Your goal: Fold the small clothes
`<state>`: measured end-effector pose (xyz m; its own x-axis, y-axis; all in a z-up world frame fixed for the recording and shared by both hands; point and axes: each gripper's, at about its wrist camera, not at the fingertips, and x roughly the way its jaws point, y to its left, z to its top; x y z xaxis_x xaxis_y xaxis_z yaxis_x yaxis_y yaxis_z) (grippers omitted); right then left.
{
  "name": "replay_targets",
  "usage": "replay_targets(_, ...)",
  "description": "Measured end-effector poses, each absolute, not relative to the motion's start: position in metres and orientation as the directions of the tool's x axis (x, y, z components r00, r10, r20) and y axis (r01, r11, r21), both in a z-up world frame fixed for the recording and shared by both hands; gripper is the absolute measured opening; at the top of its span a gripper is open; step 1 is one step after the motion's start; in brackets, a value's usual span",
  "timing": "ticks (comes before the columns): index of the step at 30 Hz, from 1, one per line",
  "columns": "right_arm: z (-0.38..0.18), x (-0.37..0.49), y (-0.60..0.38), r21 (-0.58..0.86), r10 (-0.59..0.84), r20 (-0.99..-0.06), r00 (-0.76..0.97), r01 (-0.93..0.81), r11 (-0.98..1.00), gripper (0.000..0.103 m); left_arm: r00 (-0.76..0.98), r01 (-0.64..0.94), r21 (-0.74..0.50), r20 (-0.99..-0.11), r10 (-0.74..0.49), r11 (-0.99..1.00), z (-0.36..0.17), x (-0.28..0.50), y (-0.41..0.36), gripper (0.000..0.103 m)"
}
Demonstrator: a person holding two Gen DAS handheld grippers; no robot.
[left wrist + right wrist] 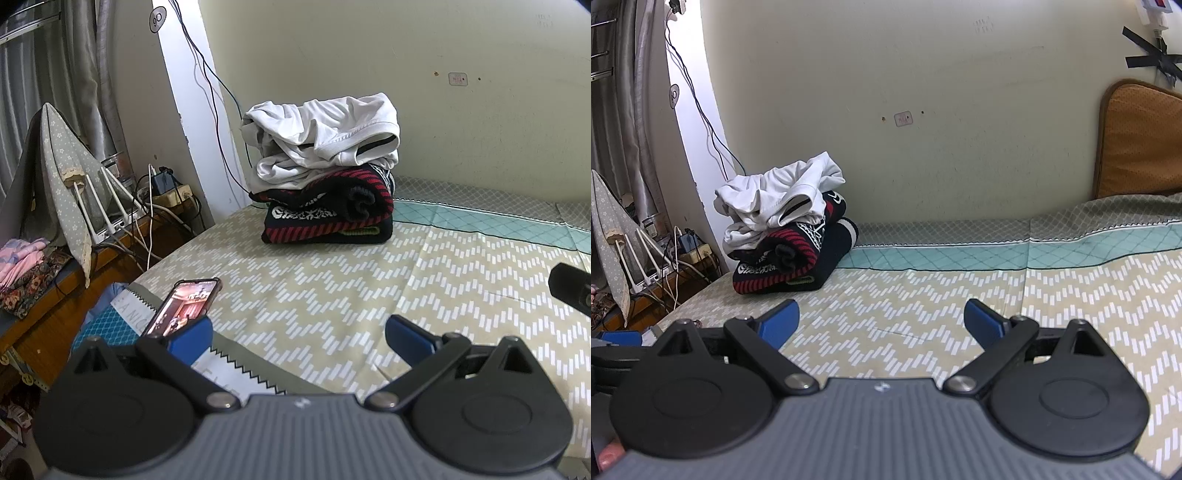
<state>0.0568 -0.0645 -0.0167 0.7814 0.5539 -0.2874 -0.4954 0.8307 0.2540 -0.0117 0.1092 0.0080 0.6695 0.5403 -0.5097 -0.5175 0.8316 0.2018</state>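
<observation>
left wrist view looks across the bed (pixel 332 295) with its zigzag-patterned cover, and the left gripper (pixel 299 334) hangs over the near part of it with its blue fingers (pixel 408 338) spread wide and nothing between them. at the far side, close to the wall (pixel 424 92), sits the pile of clothes (pixel 325 177): a crumpled white garment (pixel 321 133) heaped loosely on top of a folded dark knit with red stripes (pixel 328 218). a phone (pixel 183 306) with its screen lit lies at the bed's left edge, just beside the left finger. off the bed to the left is a cluttered side table (pixel 55 306) with cables and a white router (pixel 110 206). at the right border a dark part of the other tool (pixel 570 288) pokes in.

right wrist view shows the right gripper (pixel 882 321) likewise spread wide and holding nothing, above the bare cover. the pile stands well apart from it, up to the left near the wall (pixel 786 229), white garment still unfolded on top. an orange-brown cushion (pixel 1141 144) leans against the wall at the right.
</observation>
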Motion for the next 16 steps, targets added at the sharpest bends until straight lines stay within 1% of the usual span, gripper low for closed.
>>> replay_targets(10, -0.0168, 0.0569, -0.0644, 0.254, 0.554, -0.288, 0.781, -0.495, 0.831, 0.097, 0.671, -0.517, 0.201, -0.508, 0.539, 0.832, 0.0082, -0.0118, 0.1096, 0.103)
replay_targets(16, -0.0177, 0.0571, -0.0642, 0.251, 0.551, -0.291, 0.782, -0.493, 0.833, 0.097, 0.686, -0.481, 0.203, -0.519, 0.510, 0.853, 0.0044, -0.0083, 0.1061, 0.103)
